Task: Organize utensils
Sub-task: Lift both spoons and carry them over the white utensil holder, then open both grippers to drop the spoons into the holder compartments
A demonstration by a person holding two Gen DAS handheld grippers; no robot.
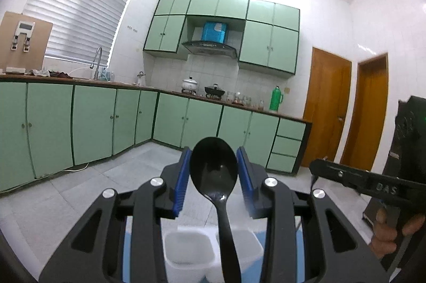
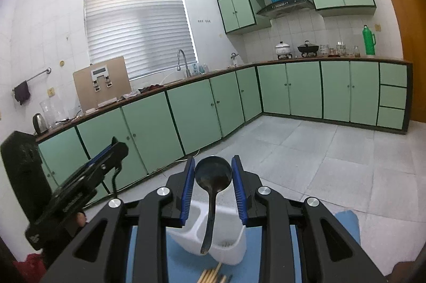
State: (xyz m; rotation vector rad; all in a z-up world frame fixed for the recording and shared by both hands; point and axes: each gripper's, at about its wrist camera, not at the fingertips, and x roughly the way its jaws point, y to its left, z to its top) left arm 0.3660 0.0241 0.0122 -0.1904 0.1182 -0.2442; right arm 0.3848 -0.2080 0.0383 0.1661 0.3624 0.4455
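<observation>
My left gripper [image 1: 213, 150] is shut on a glossy black spoon [image 1: 213, 168]. The blue pads clamp the bowl's sides and the handle hangs down over a white divided holder [image 1: 186, 248]. In the right wrist view, my right gripper [image 2: 212, 159] is shut the same way on a dark, round-bowled spoon [image 2: 213, 173]. That spoon's handle points down above the white holder [image 2: 229, 251]. Both grippers are lifted well above the holder. Each one shows in the other's view: the right gripper [image 1: 356, 180] at the right, the left gripper [image 2: 82, 179] at the left.
The holder stands on a blue mat [image 2: 266, 243]. Wooden chopsticks [image 2: 211, 276] lie on the mat just in front of it. Beyond are a grey tiled floor [image 2: 319, 150], green cabinets [image 1: 93, 120] under a counter, and two wooden doors [image 1: 327, 107] at the right.
</observation>
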